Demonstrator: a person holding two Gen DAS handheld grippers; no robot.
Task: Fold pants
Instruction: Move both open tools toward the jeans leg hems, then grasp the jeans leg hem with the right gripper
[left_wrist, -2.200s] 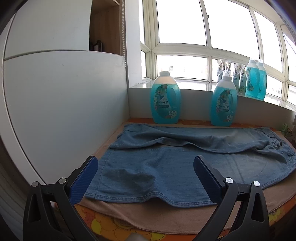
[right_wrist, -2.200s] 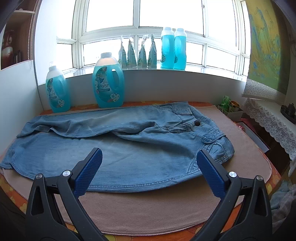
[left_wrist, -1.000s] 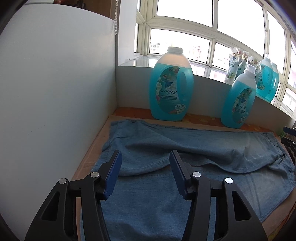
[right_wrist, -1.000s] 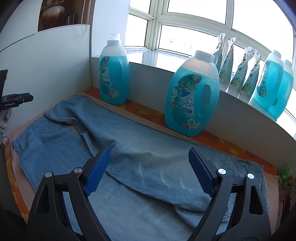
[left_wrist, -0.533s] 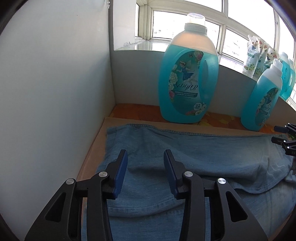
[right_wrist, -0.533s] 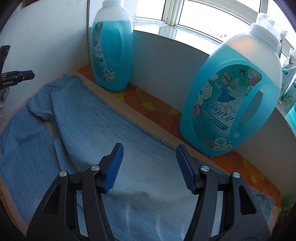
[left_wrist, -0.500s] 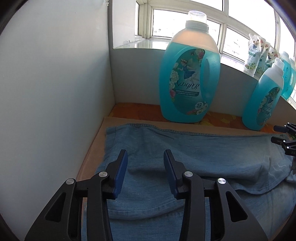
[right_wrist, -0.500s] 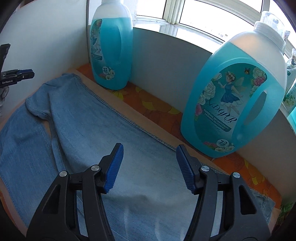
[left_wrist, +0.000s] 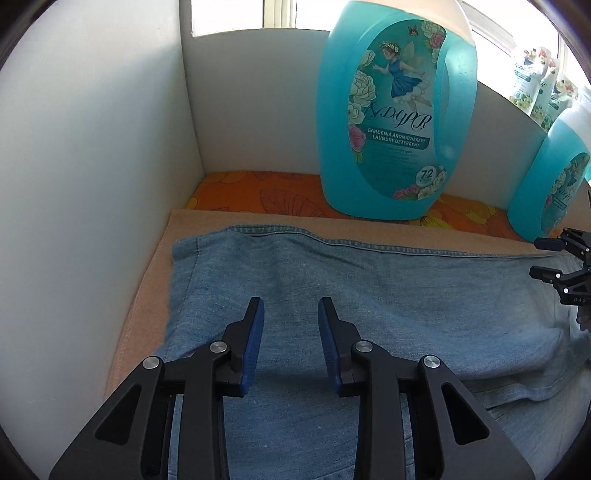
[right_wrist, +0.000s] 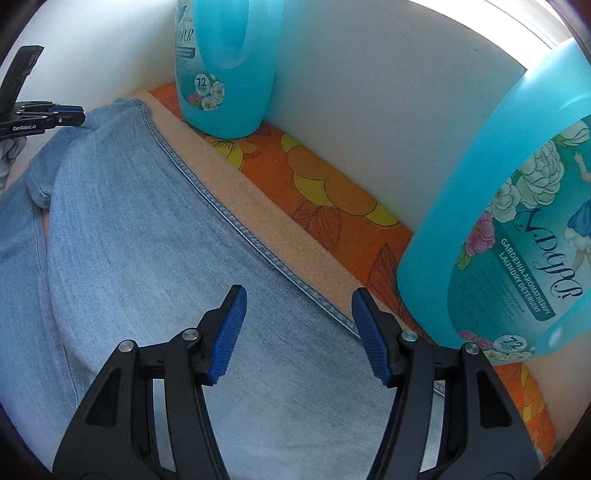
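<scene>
Light blue denim pants (left_wrist: 369, 295) lie flat on a tan mat (left_wrist: 147, 295), one leg overlapping the other. My left gripper (left_wrist: 290, 314) is open with a narrow gap, low over the far leg near its hem (left_wrist: 181, 288). My right gripper (right_wrist: 297, 306) is open wider, low over the same leg (right_wrist: 147, 240) beside its far seam (right_wrist: 236, 225). Neither holds cloth. The right gripper shows at the right edge of the left wrist view (left_wrist: 565, 266); the left gripper shows at the left edge of the right wrist view (right_wrist: 40, 114).
Two big turquoise detergent bottles (left_wrist: 391, 110) (left_wrist: 550, 184) stand on the orange floral cloth (left_wrist: 258, 192) behind the pants, close to the right gripper (right_wrist: 509, 240). White walls (left_wrist: 92, 166) close in the left side and back.
Both grippers have moved forward and down toward the far pant leg. The bottles loom larger. The left jaws stay narrow; the right jaws have narrowed a little.
</scene>
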